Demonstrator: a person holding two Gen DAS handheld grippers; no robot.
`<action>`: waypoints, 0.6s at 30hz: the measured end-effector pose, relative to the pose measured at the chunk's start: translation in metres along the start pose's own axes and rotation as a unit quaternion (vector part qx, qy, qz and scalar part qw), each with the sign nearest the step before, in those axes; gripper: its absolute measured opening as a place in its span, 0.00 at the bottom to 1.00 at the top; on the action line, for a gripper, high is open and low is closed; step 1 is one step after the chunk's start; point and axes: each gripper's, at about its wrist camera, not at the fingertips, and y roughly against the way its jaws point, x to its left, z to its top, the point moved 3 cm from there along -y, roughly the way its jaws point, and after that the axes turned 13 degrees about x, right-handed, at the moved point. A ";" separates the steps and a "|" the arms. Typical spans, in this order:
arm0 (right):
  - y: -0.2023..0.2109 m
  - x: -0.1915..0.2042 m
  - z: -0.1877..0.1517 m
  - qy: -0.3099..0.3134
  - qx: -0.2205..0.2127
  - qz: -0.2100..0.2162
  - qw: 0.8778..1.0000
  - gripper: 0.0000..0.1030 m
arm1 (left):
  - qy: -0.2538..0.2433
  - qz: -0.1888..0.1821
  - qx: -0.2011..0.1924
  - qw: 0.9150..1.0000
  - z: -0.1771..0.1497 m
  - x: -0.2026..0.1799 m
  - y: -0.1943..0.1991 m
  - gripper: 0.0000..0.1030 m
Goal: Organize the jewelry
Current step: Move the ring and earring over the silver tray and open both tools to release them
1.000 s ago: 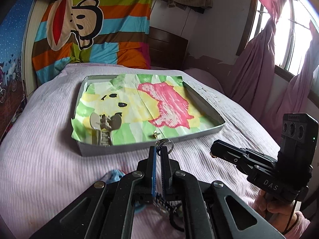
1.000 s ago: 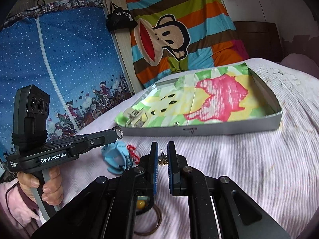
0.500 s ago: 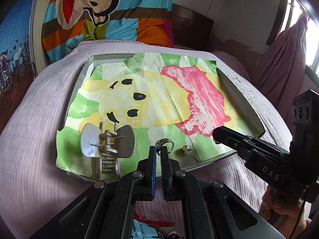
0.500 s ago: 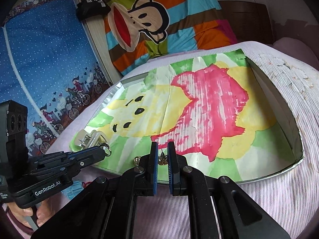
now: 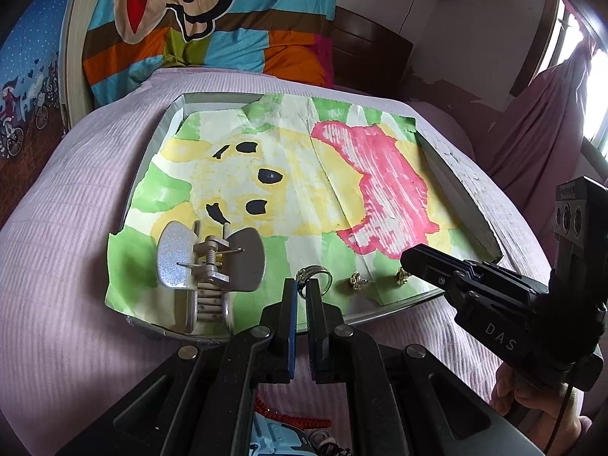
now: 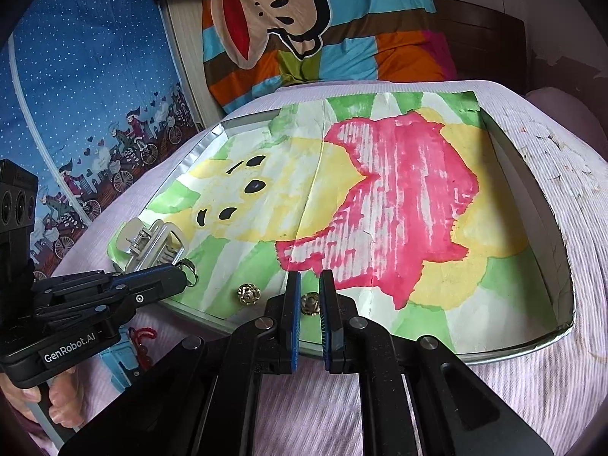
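A shallow grey tray [image 5: 461, 190] lined with a painted paper sits on the bed; it also shows in the right wrist view [image 6: 551, 228]. My left gripper [image 5: 300, 285] is shut on a silver ring [image 5: 315, 275] just above the tray's near edge. My right gripper [image 6: 309, 285] is nearly closed around a small gold earring [image 6: 309, 304], low over the paper. A second gold earring [image 6: 247, 294] lies on the paper to its left, and it shows in the left wrist view [image 5: 356, 280]. A silver hair claw [image 5: 209, 266] lies at the tray's near left.
Below the tray on the pink bedspread [image 5: 64, 258] lie a blue hair clip [image 6: 117, 364] and a red beaded string [image 5: 288, 416]. A striped monkey pillow [image 5: 209, 19] stands behind the tray. A curtained window [image 5: 570, 57] is at the right.
Both grippers have moved forward from the bedspread over the tray's near edge and come lower. The left still holds the ring and the right still holds the earring.
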 end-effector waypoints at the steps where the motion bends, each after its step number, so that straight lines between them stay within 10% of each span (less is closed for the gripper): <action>1: 0.002 -0.001 -0.001 -0.002 -0.003 0.000 1.000 0.10 | 0.000 -0.004 -0.003 1.000 -0.001 0.000 0.002 0.05; 6: 0.013 -0.004 -0.009 -0.006 -0.032 -0.001 0.999 0.32 | -0.001 -0.009 -0.019 1.000 -0.008 0.001 0.012 0.11; 18: 0.067 -0.003 -0.036 -0.024 -0.138 -0.001 0.990 0.68 | -0.017 0.015 -0.096 0.995 -0.030 0.003 0.051 0.66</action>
